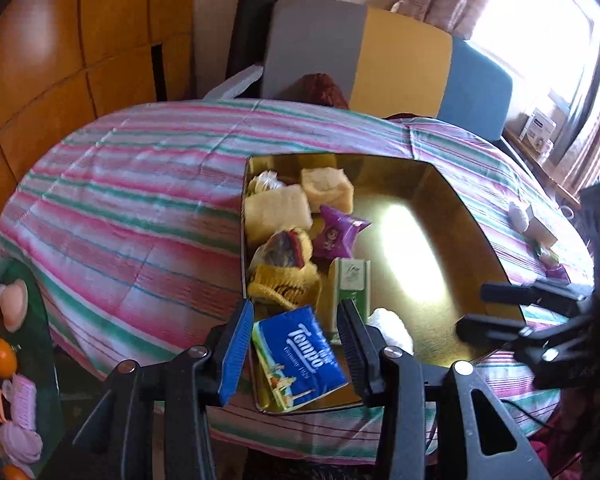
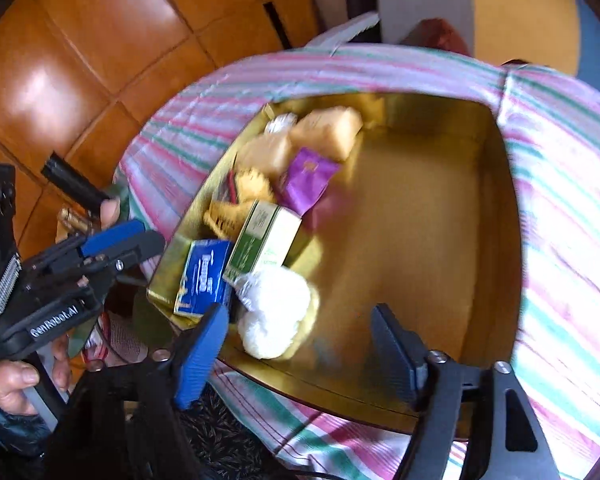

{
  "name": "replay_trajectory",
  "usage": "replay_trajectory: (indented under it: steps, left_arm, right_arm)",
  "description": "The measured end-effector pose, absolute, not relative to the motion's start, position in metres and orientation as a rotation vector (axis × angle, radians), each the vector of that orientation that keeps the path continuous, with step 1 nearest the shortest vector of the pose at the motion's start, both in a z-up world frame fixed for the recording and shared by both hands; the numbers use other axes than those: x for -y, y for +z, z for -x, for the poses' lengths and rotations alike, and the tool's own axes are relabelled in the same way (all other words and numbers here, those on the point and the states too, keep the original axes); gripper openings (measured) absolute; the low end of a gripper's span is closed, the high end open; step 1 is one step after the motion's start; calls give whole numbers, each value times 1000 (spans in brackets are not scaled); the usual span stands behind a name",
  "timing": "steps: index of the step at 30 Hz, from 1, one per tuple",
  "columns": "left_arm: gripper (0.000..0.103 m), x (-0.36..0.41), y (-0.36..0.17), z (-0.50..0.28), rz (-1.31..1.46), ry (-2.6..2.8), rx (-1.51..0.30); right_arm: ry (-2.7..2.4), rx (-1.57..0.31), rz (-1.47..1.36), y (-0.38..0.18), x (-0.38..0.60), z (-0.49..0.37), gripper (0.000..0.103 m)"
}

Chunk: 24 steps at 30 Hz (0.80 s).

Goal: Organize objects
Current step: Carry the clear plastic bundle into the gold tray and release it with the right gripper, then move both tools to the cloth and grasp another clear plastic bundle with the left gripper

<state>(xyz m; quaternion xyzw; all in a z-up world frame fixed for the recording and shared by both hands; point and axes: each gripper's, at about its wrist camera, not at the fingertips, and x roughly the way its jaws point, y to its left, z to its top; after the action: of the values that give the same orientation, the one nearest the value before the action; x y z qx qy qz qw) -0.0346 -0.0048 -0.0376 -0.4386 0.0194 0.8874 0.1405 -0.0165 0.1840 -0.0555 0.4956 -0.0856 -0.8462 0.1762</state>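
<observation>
A gold tray (image 1: 452, 264) (image 2: 432, 248) lies on a table under a striped cloth. Along its left side sit a blue Tempo tissue pack (image 1: 298, 354) (image 2: 204, 276), a green and white box (image 1: 350, 286) (image 2: 266, 242), a purple packet (image 1: 338, 232) (image 2: 306, 182), a white fluffy ball (image 1: 392, 328) (image 2: 274, 314), yellow sponges (image 1: 278, 210) and a yellow knitted item (image 1: 288, 276). My left gripper (image 1: 296, 354) is open, its fingers on either side of the Tempo pack just above it. My right gripper (image 2: 300, 344) is open and empty over the tray's near edge, beside the white ball.
The striped tablecloth (image 1: 132, 208) covers the round table. Small items (image 1: 534, 220) lie on its right side. A glass shelf (image 1: 8, 360) at lower left holds small pink and orange things. Chairs (image 1: 380, 52) stand behind the table. The floor is orange tile (image 2: 80, 60).
</observation>
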Motion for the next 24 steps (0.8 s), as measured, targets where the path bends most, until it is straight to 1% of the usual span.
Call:
replay_trajectory:
  steps: [2, 4, 7, 14, 16, 24]
  left_arm:
    - [44, -2, -33, 32, 1241, 2567, -90]
    - [44, -9, -30, 31, 1226, 2561, -109]
    - [44, -20, -25, 30, 1200, 2549, -149]
    - [44, -49, -18, 28, 1165, 2510, -222]
    - [44, -58, -16, 27, 1152, 2500, -241]
    - [44, -95, -9, 24, 1116, 2434, -296]
  right_arm:
    - [-2454, 243, -1379, -47, -196, 13, 84]
    - [-2503, 246, -1363, -40, -207, 12, 90]
    - [-2576, 247, -1351, -31, -228, 8, 93]
    - [-2698, 344, -1349, -20, -289, -6, 97]
    - [-2736, 368, -1353, -19, -308, -10, 103]
    - [-2975, 401, -1397, -11, -398, -28, 103]
